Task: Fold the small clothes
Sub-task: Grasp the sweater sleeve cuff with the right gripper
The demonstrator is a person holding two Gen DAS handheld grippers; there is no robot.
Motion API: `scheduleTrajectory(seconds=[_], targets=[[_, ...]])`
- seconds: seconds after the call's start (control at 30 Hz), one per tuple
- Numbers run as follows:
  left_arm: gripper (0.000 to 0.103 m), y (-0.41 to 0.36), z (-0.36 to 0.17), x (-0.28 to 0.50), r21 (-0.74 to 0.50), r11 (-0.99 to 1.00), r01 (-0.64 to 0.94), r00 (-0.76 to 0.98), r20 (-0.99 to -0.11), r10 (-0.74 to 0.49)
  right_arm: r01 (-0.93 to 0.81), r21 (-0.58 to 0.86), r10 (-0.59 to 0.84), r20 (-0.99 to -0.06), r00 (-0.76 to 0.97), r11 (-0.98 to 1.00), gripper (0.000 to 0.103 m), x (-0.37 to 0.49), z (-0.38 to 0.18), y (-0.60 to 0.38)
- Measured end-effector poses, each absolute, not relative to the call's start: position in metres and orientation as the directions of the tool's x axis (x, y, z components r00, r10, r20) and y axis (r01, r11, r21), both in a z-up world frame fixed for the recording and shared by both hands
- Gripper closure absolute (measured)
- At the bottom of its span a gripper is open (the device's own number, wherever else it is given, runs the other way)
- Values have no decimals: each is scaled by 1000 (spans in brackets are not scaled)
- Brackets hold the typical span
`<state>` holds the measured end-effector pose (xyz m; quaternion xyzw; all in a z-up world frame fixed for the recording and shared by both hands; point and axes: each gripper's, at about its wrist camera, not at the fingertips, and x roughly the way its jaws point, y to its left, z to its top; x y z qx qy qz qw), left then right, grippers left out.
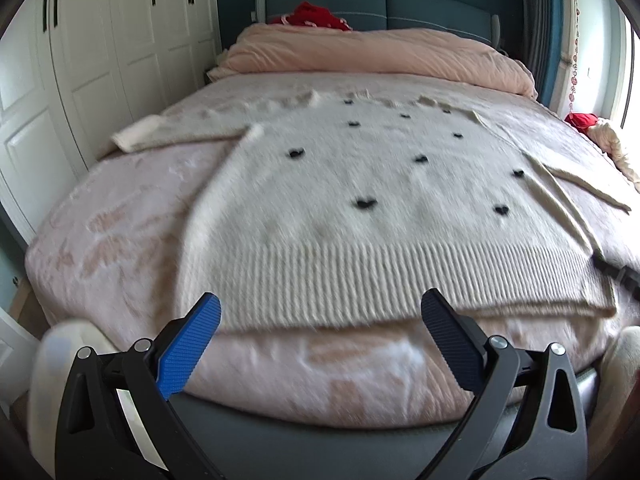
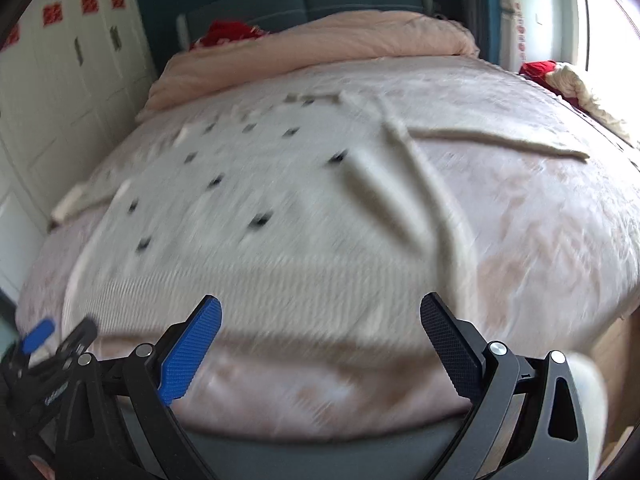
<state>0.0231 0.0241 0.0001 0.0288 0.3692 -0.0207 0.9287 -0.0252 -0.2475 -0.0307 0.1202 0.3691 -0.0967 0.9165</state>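
A cream knitted sweater [image 1: 360,176] with small black bows lies spread flat on the bed, ribbed hem toward me, sleeves out to both sides. My left gripper [image 1: 320,312] hovers open just over the hem, nothing between its fingers. In the right wrist view the same sweater [image 2: 260,200] is blurred; my right gripper [image 2: 320,316] is open above the hem's right part, with the right sleeve [image 2: 500,140] stretched far right. The tip of the right gripper shows at the left wrist view's right edge [image 1: 616,272]; the left gripper appears at lower left of the right wrist view [image 2: 44,340].
The pink patterned bedspread [image 1: 120,232] covers the bed. A rolled pink duvet [image 1: 380,56] and red cloth [image 1: 312,14] lie by the blue headboard. White wardrobe doors [image 1: 80,60] line the left. Red and cream clothes [image 1: 600,132] sit at the right edge by the window.
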Motion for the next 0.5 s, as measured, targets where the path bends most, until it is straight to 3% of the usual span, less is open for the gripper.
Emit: scheduleTrajectory(seconds=[0.2, 0.27, 0.4, 0.5], targets=[[5, 22, 18, 57, 57, 997, 45, 728, -685, 6, 539, 233, -256, -685, 682, 810, 5, 31, -12, -438], [5, 20, 21, 67, 54, 998, 35, 724, -689, 12, 650, 299, -302, -700, 647, 699, 10, 40, -15, -516], [5, 11, 18, 89, 59, 998, 19, 690, -723, 30, 751, 338, -342, -733, 588, 568, 20, 54, -29, -612], [5, 1, 13, 102, 77, 997, 25, 669, -742, 41, 792, 323, -366, -753, 547, 518, 21, 66, -44, -654]])
